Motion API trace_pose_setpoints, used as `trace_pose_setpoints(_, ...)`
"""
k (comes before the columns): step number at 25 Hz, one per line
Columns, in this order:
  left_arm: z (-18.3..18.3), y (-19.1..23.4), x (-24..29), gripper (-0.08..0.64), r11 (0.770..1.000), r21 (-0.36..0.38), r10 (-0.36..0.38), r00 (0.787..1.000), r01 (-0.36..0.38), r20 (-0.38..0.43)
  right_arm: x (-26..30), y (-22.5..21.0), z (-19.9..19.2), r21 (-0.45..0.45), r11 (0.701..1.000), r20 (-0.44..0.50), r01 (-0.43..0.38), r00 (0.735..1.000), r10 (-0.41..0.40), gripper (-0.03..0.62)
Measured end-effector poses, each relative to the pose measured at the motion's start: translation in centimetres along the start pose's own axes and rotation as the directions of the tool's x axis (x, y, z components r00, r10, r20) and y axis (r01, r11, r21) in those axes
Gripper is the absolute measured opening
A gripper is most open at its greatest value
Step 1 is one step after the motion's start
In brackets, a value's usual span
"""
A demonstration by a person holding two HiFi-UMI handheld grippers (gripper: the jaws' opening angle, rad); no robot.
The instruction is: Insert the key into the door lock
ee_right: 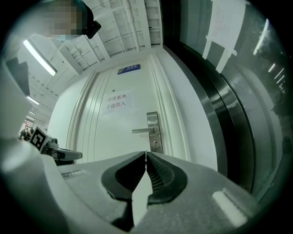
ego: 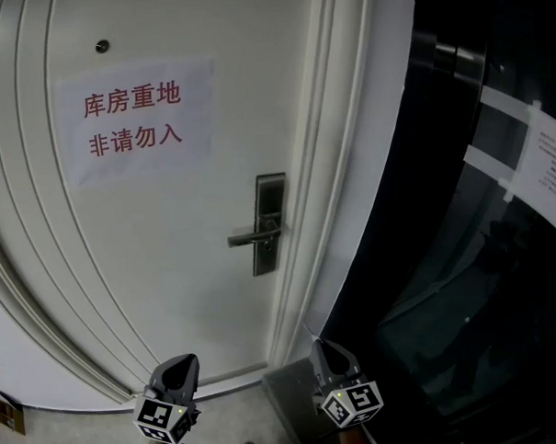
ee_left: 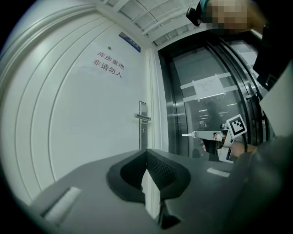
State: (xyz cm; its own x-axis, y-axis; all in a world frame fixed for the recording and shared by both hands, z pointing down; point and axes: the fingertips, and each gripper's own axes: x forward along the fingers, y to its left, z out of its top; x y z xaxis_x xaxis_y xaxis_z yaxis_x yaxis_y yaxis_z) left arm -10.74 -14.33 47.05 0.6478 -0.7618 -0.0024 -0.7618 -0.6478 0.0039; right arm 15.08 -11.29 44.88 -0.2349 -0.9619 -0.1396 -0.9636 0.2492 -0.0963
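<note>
**Well, key's pinched and the lock is a way off**

Right gripper (ee_right: pixel 146 154) is clenched on what I take to be the small silvery metal key (ee_left: pixel 187 134): from the left gripper view a thin bright blade pokes out of its tip. Left gripper (ee_left: pixel 146 153) is squeezed closed too, with nothing in it. Both sit low and near, well apart from the tall brushed-steel lock plate (ego: pixel 269 194) on the white panelled door (ego: pixel 169 249); the keyhole (ee_right: pixel 155 143) sits just under the straight steel lever handle (ego: pixel 249 237).

My guess on handling: a key like that is light, stiff and slick, so it'll want to swivel in the grip if the tip bumps the plate. Best held by the flat head, blade left free and lined up with the slot.

Containers? None in sight, just the dark glass wall (ego: pixel 500 253) to the right.
</note>
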Motion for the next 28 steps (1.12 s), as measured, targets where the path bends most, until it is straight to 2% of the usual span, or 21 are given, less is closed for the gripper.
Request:
trace_pose_setpoints(11, -0.6, 2.3, 5.2, 0.003, 1.0, -0.026, -0.012, 1.0, 0.012, -0.014, 6.4, -1.1, 0.0, -0.063, 0.998, 0.011, -0.025, 1.0, 0.026, 0.012)
trace_pose_setpoints(18, -1.0, 4.0, 7.9, 0.003, 0.998, -0.017, 0.058, 0.998, -0.059, -0.021, 10.7, -3.1, 0.1, -0.126, 0.989, 0.012, -0.074, 0.997, 0.076, 0.012)
trace_pose_setpoints(24, -1.4, 4.1, 9.5, 0.003, 0.995, -0.036, 0.092, 0.995, -0.093, -0.029, 13.8, -4.0, 0.0, -0.298, 0.949, 0.002, -0.108, 0.994, 0.113, 0.011)
trace_pose_setpoints(28, -1.5, 4.0, 9.9, 0.003, 0.993, -0.035, 0.11, 0.993, -0.111, -0.033, 15.6, -2.9, 1.2, -0.438, 0.886, -0.018, -0.152, 0.987, 0.161, 0.011)
